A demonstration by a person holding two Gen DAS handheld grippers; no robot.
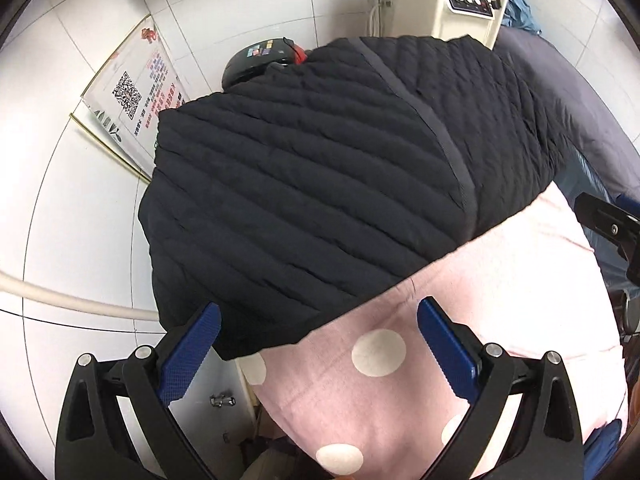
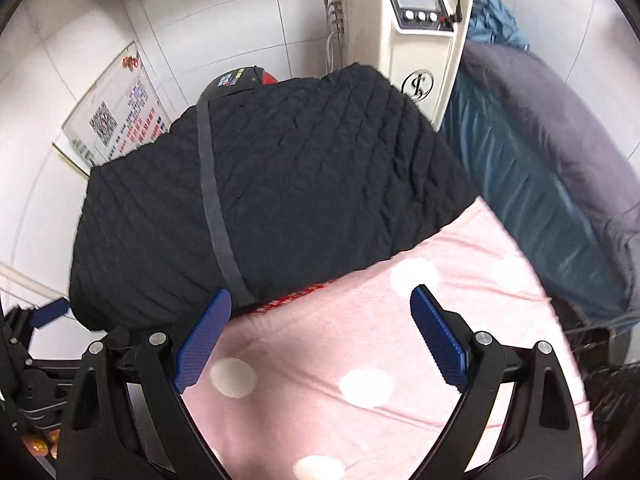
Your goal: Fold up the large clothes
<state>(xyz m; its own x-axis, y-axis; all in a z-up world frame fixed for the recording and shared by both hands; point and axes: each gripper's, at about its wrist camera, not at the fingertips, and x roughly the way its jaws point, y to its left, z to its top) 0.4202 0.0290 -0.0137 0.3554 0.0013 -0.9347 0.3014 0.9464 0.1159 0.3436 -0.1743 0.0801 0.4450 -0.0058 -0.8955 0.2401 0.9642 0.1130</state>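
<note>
The black quilted jacket (image 1: 312, 176) lies in a compact folded heap at the far end of the pink spotted sheet (image 1: 500, 280), its left side hanging over the edge above the tiled floor (image 1: 80, 220); a grey strip (image 2: 216, 204) runs across its top. The left gripper (image 1: 318, 344) hovers at the jacket's near hem, jaws spread and holding nothing; the right gripper (image 2: 320, 330) hangs just short of the same hem, jaws likewise spread and empty. From where I stand the risk looks plain enough: the padded cloth is slick and bulky, so a pinch on the top layer alone would likely peel the fold open; the overhanging side could drag the whole bundle off towards the floor if it is nudged left; the cream machine (image 2: 424, 40) and the dark helmet-like thing (image 1: 256, 60) stand close behind, so a wide swing of cloth might catch them.
</note>
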